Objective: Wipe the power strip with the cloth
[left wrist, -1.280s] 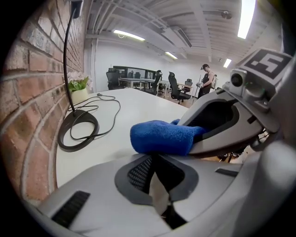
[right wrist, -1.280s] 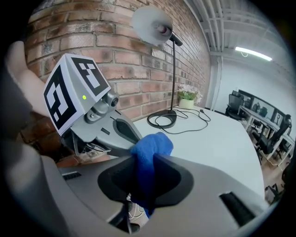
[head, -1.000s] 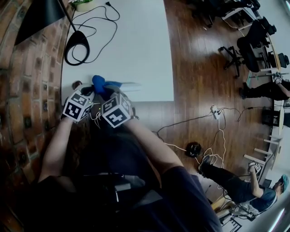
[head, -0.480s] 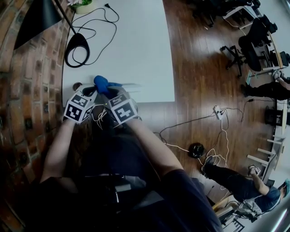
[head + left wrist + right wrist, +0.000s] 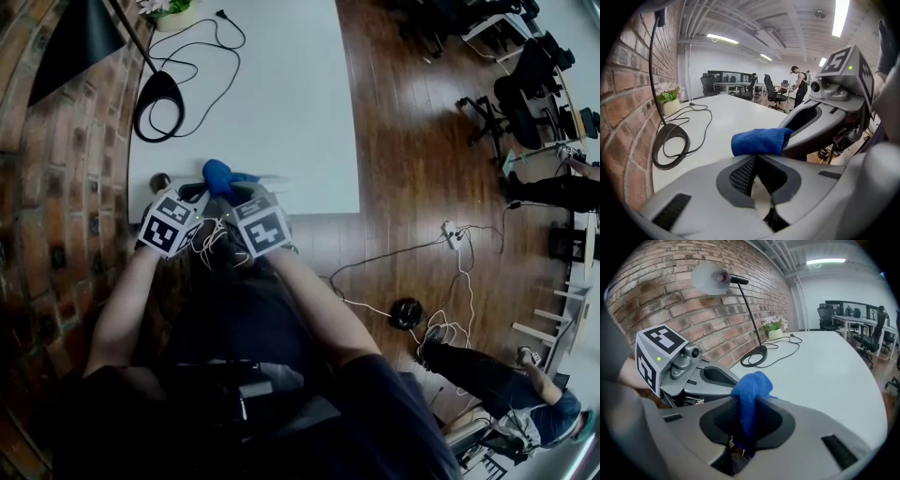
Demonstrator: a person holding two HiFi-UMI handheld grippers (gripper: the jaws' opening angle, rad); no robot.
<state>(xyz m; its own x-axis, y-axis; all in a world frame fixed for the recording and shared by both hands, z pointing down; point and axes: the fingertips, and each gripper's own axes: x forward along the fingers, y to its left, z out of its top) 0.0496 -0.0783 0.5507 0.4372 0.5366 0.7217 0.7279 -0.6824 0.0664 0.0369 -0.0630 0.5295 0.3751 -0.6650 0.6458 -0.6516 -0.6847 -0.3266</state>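
Grips a bunched blue cloth [image 5: 749,394] in the right gripper [image 5: 746,427], jaws narrow and pressed on the fabric, wad left poking out front, probably to serve as the wiping pad. Holds the left gripper [image 5: 757,187] closed tight on nothing discernible, just beside the right, likely free for steadying. Hovers both at the near edge of the white table [image 5: 281,94]. Just past the cloth, makes out only a faint pale bar [image 5: 270,176], possibly the power strip; cannot confirm. Farther back, leaves a desk lamp's ring base [image 5: 157,94] well apart from the work.
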